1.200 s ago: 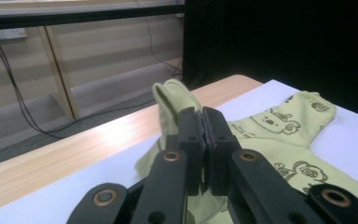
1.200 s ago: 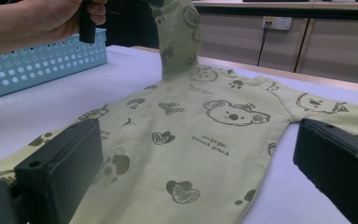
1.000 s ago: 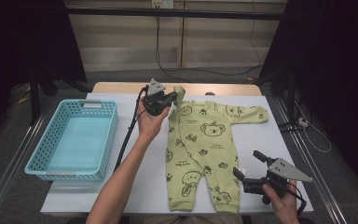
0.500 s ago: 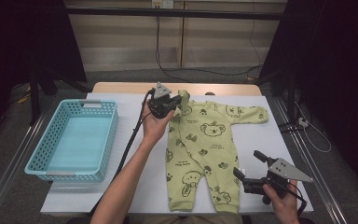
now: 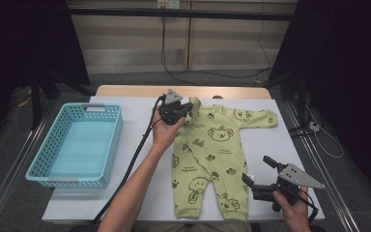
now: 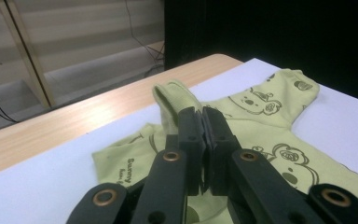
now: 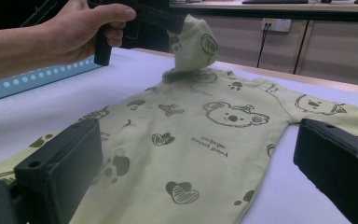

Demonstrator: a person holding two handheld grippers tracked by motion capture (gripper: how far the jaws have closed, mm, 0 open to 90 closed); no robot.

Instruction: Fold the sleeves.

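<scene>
Romper (image 5: 212, 150) on white sheet (image 5: 130, 193), blue basket (image 5: 77, 145) left, sleeve (image 6: 172, 100) in left claw (image 6: 204, 116)

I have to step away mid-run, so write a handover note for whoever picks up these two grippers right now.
Left gripper: shut on the romper's sleeve, lifted and folded in over the chest.
Right gripper: open, hovering by the romper's lower leg, holding nothing.
The green bear-print romper lies flat, face up, on the white table cover; the other sleeve is spread out. The blue basket stands beside it.
Done: one sleeve picked up and brought inward.
Left, likely: lay that sleeve down, fold the rest, perhaps move it to the basket.
</scene>
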